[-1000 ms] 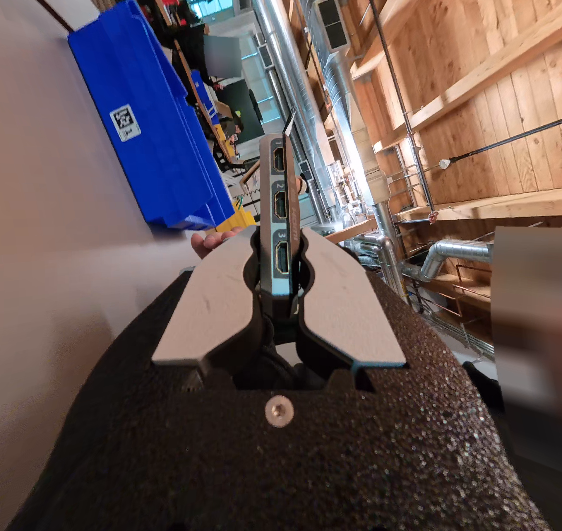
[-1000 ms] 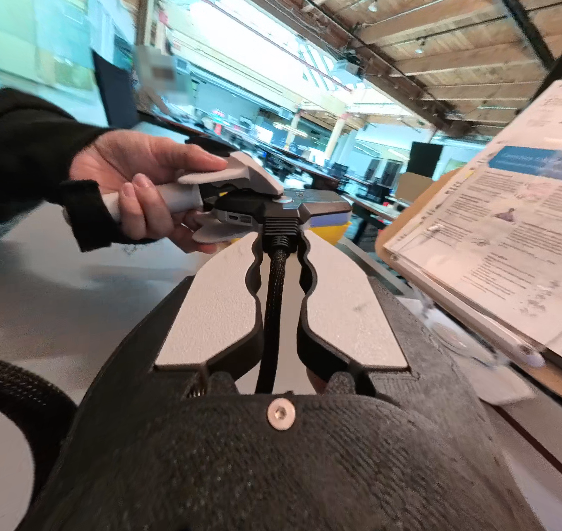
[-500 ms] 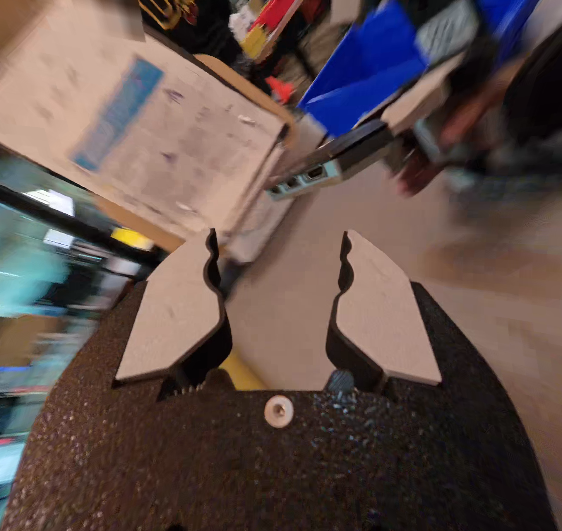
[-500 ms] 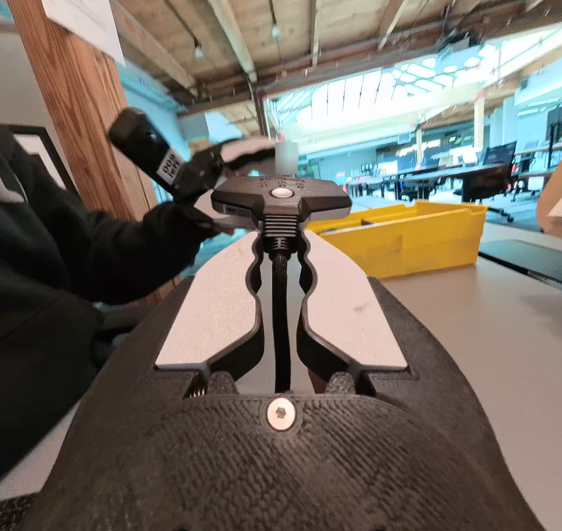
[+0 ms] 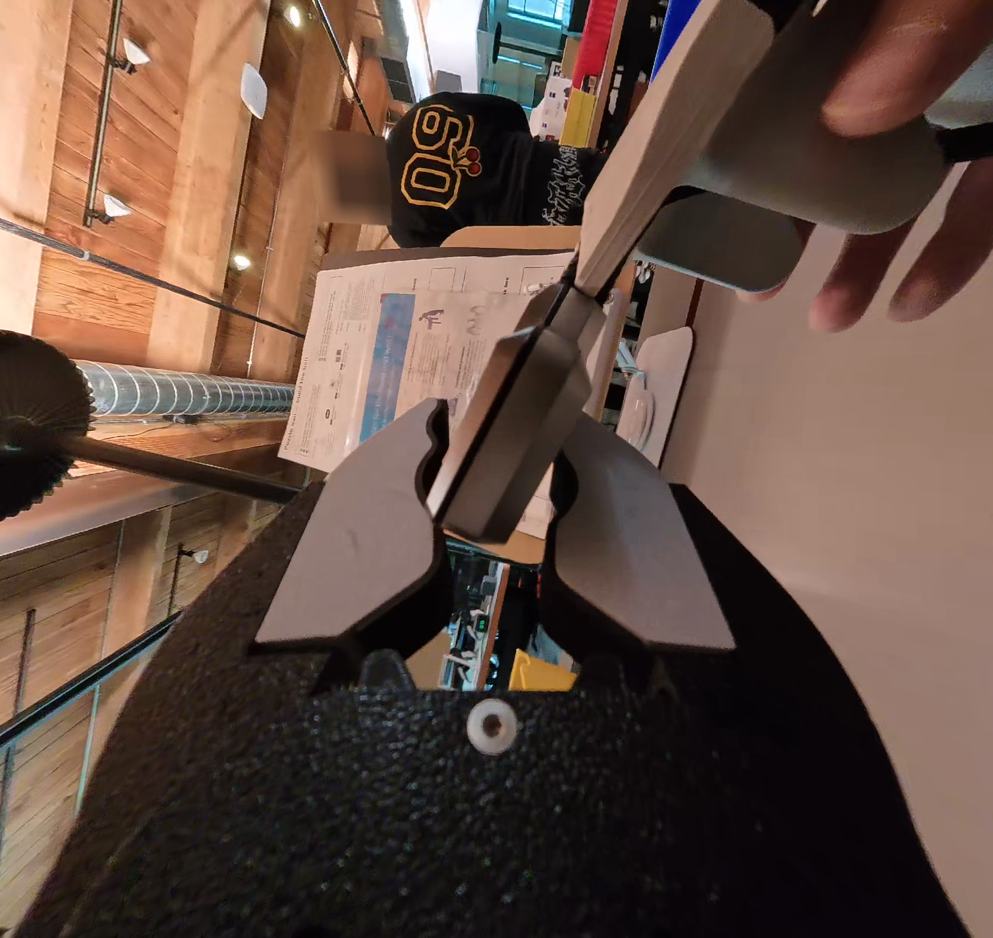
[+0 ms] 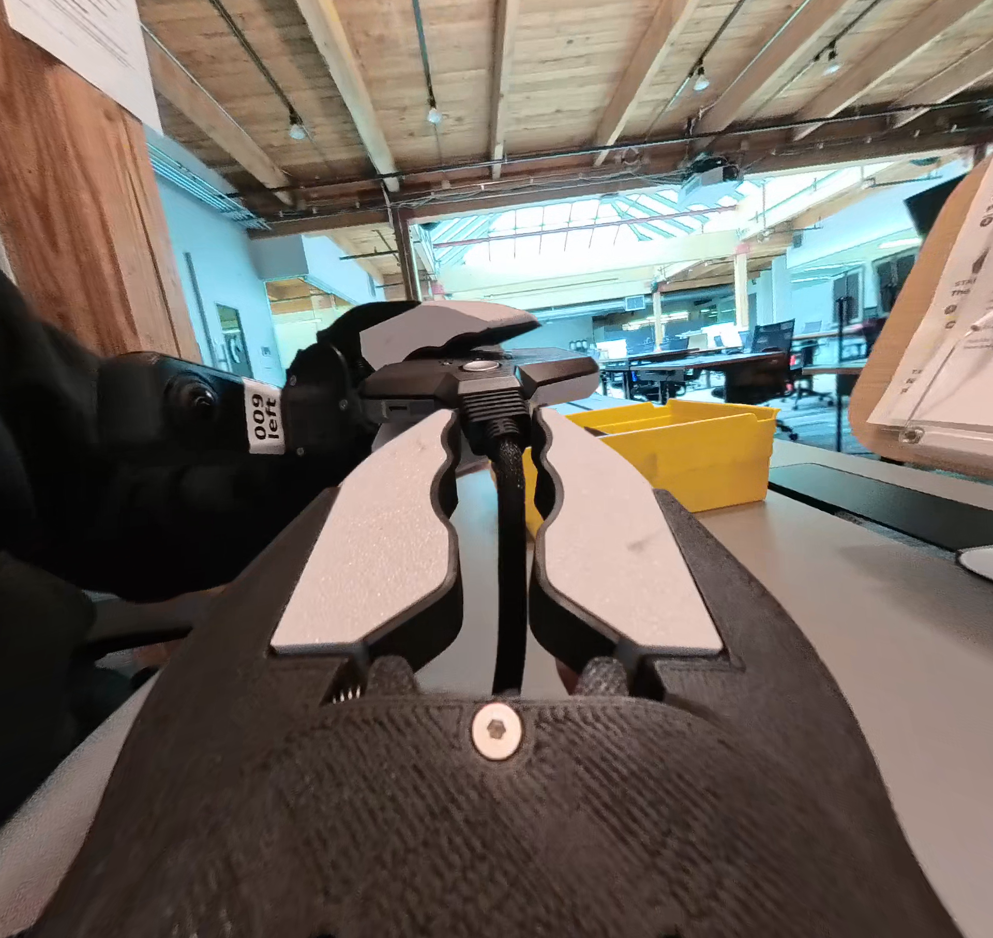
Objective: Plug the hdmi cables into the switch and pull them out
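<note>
Your right gripper (image 6: 494, 428) has matt grey, finely grained pads in rough black printed plastic. The HDMI switch (image 6: 483, 380) at 12 o'clock looks like smooth matt black plastic; its cable (image 6: 509, 536) is braided. At 2 o'clock, the yellow bin (image 6: 693, 455) is glossy plastic.

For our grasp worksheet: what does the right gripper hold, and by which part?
The switch, clamped at the ribbed collar of its cable.
</note>
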### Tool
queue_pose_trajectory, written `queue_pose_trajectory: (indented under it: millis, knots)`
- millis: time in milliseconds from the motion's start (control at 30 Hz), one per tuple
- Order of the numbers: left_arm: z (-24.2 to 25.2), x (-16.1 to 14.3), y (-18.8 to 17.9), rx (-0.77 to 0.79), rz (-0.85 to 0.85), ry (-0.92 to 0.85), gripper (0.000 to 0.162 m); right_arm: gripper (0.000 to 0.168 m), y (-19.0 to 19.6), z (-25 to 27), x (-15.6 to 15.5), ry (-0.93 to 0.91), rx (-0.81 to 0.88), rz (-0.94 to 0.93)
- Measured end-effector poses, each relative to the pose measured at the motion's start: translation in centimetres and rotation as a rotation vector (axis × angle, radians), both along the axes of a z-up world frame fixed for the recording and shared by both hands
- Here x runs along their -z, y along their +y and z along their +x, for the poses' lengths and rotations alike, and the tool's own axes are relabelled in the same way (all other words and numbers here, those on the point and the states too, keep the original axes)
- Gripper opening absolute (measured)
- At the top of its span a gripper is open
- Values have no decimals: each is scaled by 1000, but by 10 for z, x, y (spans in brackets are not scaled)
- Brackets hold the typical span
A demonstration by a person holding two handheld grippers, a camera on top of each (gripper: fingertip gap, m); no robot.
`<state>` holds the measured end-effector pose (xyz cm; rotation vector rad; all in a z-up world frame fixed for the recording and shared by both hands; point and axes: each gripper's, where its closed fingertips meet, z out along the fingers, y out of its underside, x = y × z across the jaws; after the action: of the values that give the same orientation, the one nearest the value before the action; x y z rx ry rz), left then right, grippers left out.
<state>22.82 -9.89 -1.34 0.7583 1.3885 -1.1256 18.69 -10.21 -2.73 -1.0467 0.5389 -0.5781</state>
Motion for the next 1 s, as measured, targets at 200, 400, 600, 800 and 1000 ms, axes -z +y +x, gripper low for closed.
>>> queue_pose_trajectory:
  millis: [200, 400, 600, 800, 1000]
  knots:
    - [0, 2, -2, 58, -23, 79, 35, 23, 2, -1, -4, 11, -26, 39]
    - [6, 11, -1, 65, -1, 172, 36, 23, 6, 2, 5, 44, 13, -27]
    - [6, 20, 19, 73, 57, 286, 40, 23, 3, 2, 15, 48, 17, -51]
    - [77, -4, 98, -77, -81, 813, 36, 23, -13, 9, 24, 50, 70, -39]
    - [184, 45, 167, -499, -19, 1474, 52, 23, -14, 6, 24, 27, 36, -13]
